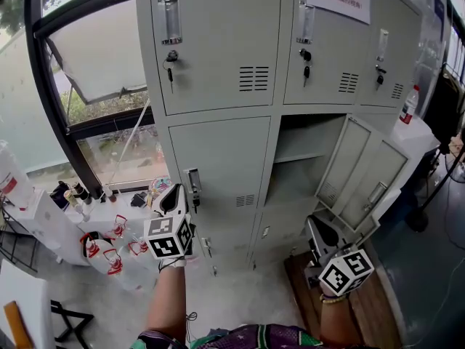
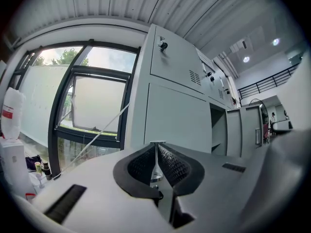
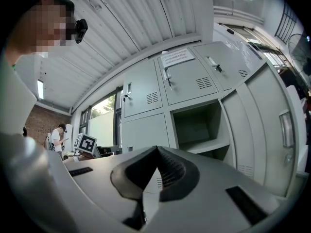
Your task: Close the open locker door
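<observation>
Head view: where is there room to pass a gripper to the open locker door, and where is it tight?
Free: bare floor in front of the lockers; the open compartment left of the open door, empty above its shelf. Crowded: the white table by the window, full of bottles.

The left hand-held gripper (image 2: 156, 147) is facing the grey locker bank (image 2: 175, 115), its jaws sitting pressed together with nothing between them. Off to the right, one compartment (image 2: 218, 132) is standing open, its door (image 2: 249, 130) hanging swung out. On the left, a big window (image 2: 92, 106) is glowing with daylight, and a white bottle (image 2: 10, 113) is standing at the edge.
</observation>
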A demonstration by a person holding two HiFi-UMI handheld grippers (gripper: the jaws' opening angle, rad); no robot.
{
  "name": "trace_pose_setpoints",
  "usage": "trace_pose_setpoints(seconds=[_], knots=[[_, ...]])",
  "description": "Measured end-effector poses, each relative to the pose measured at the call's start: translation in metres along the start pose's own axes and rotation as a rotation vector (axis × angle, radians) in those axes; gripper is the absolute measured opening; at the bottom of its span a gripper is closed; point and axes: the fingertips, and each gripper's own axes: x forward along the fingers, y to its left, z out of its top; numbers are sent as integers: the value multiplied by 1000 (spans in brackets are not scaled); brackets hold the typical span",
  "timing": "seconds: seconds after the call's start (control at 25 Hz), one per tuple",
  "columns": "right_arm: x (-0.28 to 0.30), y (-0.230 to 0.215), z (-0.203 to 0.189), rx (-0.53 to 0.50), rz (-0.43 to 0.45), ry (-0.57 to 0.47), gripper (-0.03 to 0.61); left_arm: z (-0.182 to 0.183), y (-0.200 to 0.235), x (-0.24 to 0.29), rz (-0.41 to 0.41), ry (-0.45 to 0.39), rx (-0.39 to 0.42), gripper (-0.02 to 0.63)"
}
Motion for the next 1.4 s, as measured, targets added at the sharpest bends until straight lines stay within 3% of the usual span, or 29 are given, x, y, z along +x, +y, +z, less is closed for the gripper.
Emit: trace_pose_setpoints(seconds=[0.6, 0.92, 1.4], knots=[[-21, -17, 13, -68, -25, 5, 8, 4, -63, -47, -148, -81, -62, 23], [-35, -56, 47, -81, -4, -45, 8, 11, -133, -56, -220, -119, -83, 23], [-75, -121, 82, -120, 6, -105, 17, 20, -238, -22, -321, -109, -27, 23]])
